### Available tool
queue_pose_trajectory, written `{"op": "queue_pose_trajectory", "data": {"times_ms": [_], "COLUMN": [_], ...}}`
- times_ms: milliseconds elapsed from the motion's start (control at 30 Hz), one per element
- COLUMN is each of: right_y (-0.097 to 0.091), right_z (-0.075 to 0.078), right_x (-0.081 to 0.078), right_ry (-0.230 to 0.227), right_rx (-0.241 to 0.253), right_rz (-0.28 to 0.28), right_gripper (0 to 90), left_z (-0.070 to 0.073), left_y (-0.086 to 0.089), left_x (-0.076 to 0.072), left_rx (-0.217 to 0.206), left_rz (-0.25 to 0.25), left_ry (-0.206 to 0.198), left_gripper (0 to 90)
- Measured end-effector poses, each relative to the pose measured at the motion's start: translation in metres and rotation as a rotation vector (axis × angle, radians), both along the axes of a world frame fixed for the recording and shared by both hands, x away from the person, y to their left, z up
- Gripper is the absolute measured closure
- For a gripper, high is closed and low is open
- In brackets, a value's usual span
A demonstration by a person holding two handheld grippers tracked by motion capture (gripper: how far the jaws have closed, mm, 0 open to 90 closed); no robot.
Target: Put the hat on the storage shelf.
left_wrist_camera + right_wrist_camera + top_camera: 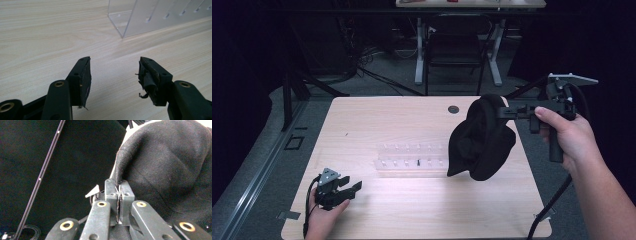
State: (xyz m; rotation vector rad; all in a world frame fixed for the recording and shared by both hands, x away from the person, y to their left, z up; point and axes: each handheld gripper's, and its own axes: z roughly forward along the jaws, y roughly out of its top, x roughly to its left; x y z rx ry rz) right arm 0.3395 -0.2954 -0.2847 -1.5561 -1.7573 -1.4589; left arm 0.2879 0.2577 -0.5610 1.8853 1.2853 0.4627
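A black cloth [481, 140] hangs in the air over the right half of the wooden table [422, 210], bunched and drooping. My right gripper [502, 112] is held level by a hand and is shut on the cloth's upper edge. In the right gripper view the two jaws are pressed together on the hem of the black cloth [170, 170], at my right gripper [119, 185]. My left gripper [354, 187] rests low at the table's front left, held by a hand, open with nothing in it. The left gripper view shows my left gripper [114, 61] with jaws apart above bare wood.
A clear acrylic rack [412, 160] with rows of slots lies at the middle of the table, its corner [130, 22] just ahead of the left jaws. A round cable hole [453, 109] is at the table's back. A chair and desk legs [457, 55] stand beyond.
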Motion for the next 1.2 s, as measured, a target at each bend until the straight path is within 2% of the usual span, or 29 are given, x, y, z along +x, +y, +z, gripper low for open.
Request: {"op": "queue_pose_trajectory", "data": {"times_ms": [400, 1200], "right_y": [0.014, 0.048], "right_z": [0.003, -0.005], "right_x": [0.010, 0.034], "right_ry": [-0.003, -0.007], "right_rx": [0.004, 0.001], "right_rz": [0.005, 0.027], "right_gripper": [88.4, 88.4], "left_z": [0.000, 0.001], "left_y": [0.000, 0.001], "left_x": [0.000, 0.001], "left_rx": [0.000, -0.001], "left_rz": [0.001, -0.006], "left_ry": [-0.004, -0.006], "left_gripper": [43.7, 43.7]}}
